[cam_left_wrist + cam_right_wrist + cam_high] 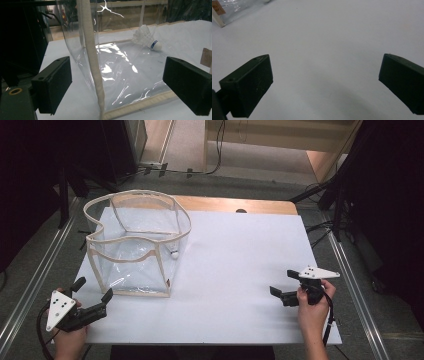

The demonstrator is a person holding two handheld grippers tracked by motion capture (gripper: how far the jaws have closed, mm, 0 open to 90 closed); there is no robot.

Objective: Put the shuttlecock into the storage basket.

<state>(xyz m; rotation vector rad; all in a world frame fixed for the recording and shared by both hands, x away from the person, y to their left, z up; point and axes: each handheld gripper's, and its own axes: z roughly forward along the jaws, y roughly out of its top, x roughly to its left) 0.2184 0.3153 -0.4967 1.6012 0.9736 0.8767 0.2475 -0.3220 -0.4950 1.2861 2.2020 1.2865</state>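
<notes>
A clear plastic bag (137,245) with cream fabric trim stands upright and open-topped on the left of the white table (240,265). A white shuttlecock (174,254) lies inside it near the right wall, seen through the plastic as a shuttlecock (147,40) with a blue-banded cork. My left gripper (94,289) is open at the bag's near left corner, its jaws either side of the cream corner seam (93,62) without touching it. My right gripper (283,282) is open low over bare table at the right, nothing between its jaws.
The table's wooden back edge (235,204) shows beyond the white sheet. Metal rails (350,270) run along both sides, with cables and dark stands on the floor behind. A bag corner with a brown label (218,8) sits far off in the right gripper view.
</notes>
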